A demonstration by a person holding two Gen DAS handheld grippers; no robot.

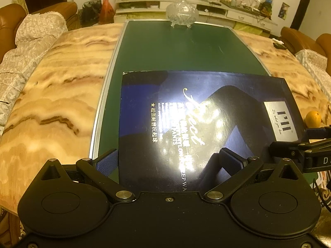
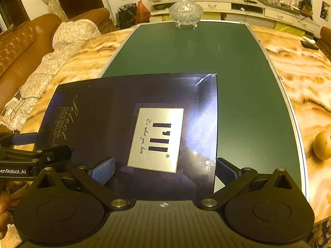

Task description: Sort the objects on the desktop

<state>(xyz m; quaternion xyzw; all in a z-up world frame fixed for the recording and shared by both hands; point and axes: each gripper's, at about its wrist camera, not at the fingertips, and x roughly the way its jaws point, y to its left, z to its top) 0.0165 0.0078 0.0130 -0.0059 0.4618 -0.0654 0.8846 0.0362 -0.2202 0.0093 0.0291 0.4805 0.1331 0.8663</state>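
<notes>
Flat dark box [image 1: 198,124] lies on green mat [image 1: 175,49], lower centre in both views. Left gripper [image 1: 168,161] and right gripper [image 2: 165,170] both spread wide, straddling its near edge, gripping nothing. Likely pre-grasp; next needs closing on the edge. Box's near edge hidden; glare blurs print.

One flat dark blue box [image 1: 198,124] lies on the near part of one green mat [image 1: 175,49]. One lidded glass dish [image 1: 183,12] stands at the mat's far edge. One orange fruit [image 2: 322,145] sits on the marble table [image 1: 62,86] to the right. One dark remote-like thing [image 2: 309,45] lies far right. Two grippers, left [image 1: 168,161] and right [image 2: 164,170], each have two blue-padded fingers [image 2: 103,170]. One orange bag [image 1: 106,10] stands beyond the table.
</notes>
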